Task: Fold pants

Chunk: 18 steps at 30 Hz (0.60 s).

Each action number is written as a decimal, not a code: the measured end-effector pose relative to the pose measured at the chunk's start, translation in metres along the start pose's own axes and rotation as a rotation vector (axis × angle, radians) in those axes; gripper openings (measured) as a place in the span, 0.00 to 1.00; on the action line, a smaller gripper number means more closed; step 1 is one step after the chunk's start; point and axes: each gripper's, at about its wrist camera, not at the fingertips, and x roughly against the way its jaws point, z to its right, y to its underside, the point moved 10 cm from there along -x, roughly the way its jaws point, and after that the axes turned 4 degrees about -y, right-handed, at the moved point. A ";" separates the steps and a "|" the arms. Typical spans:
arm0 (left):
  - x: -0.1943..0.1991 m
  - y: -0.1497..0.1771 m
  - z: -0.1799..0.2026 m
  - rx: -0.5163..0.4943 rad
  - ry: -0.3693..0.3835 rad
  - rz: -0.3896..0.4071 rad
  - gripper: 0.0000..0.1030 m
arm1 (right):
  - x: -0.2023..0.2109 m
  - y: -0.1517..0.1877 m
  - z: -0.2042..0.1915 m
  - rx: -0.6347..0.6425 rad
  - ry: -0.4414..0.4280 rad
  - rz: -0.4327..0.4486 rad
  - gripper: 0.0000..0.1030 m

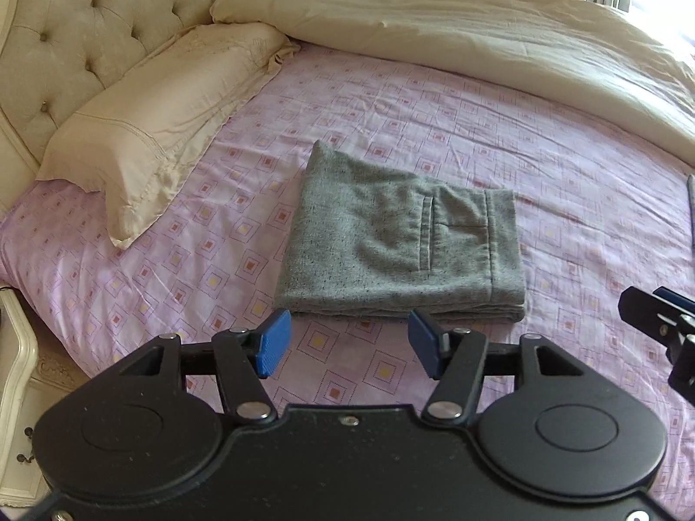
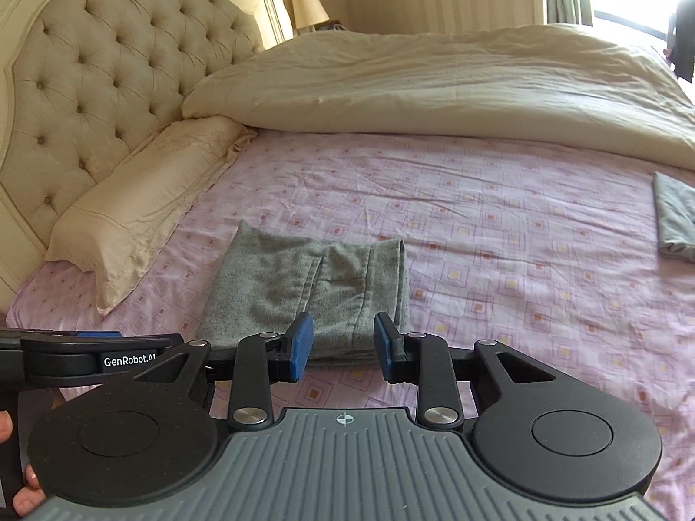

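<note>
From the left wrist camera, I am looking at the grey pants point(image 1: 399, 243) lying as a compact folded stack on the pink patterned bed sheet point(image 1: 564, 199), toward the near edge of the bed and closer to the headboard point(image 1: 87, 21) end, with the cream pillow point(image 1: 160, 117) just beside them. My left hand-held gripper point(image 1: 347, 343) is hovering just short of the stack's near edge, its blue pads spread wide and gripping nothing. I am judging the fold to be essentially done, so the main risk is me pushing forward and snagging the layered near edge, which would peel the top layer back and spoil the stack.

From the right wrist camera, my right hand-held gripper point(image 2: 343, 345) is also spread apart and empty, its pads framing the near edge of the pants point(image 2: 304, 291). The left unit is sitting close at the lower left of this view, so the two tools could knock together if I am careless. A second folded grey cloth point(image 2: 675, 221) is lying well apart toward the foot end, near the cream duvet point(image 2: 434, 87); dragging the sheet could shift both piles.
</note>
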 end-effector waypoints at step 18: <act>0.014 0.009 0.003 -0.038 0.016 0.005 0.62 | 0.017 -0.001 -0.018 0.055 0.020 0.053 0.29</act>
